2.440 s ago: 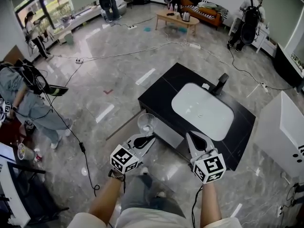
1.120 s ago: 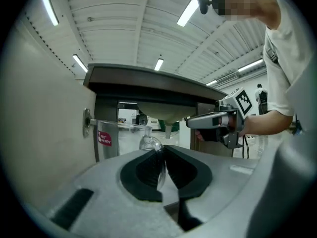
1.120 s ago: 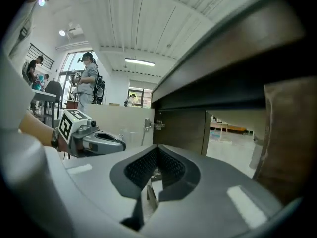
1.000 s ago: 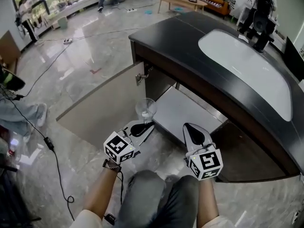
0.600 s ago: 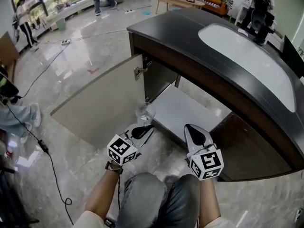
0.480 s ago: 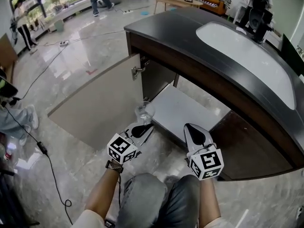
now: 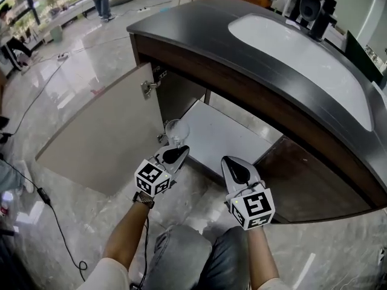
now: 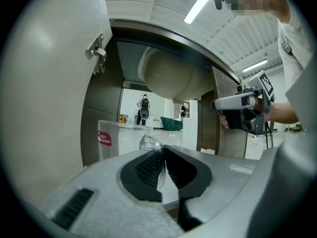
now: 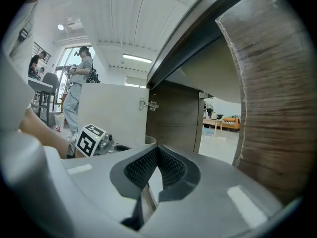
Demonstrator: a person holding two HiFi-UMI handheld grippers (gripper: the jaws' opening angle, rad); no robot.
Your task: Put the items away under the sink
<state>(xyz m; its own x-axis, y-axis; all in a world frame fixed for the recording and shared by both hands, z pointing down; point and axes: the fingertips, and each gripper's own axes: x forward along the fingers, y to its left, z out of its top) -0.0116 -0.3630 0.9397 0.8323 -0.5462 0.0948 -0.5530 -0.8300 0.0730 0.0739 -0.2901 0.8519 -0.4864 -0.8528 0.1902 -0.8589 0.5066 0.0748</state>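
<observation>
**One glass at the open sink cabinet**

1 cabinet in the room's middle: a black-topped sink cabinet (image 7: 199, 47) w/ 1 white oval basin (image 7: 290, 47) and 1 black tap (image 7: 314, 8) at its far side. 1 beige door (image 7: 103, 141) stands swung open on the cabinet's left, showing a white shelf floor (image 7: 230, 135) inside. 2 grippers, both low in front of the opening. The left gripper (image 7: 176, 154) is clamped on the rim of 1 clear drinking glass with a red sticker (image 7: 176, 130), its pads pinching the wall. The glass is upright at the opening's front-left corner, just beside the door's hinge edge. Can't tell if its base touches the shelf. The right gripper (image 7: 236, 171) is near the opening's front middle, jaws pressed together, nothing btw them.
</observation>
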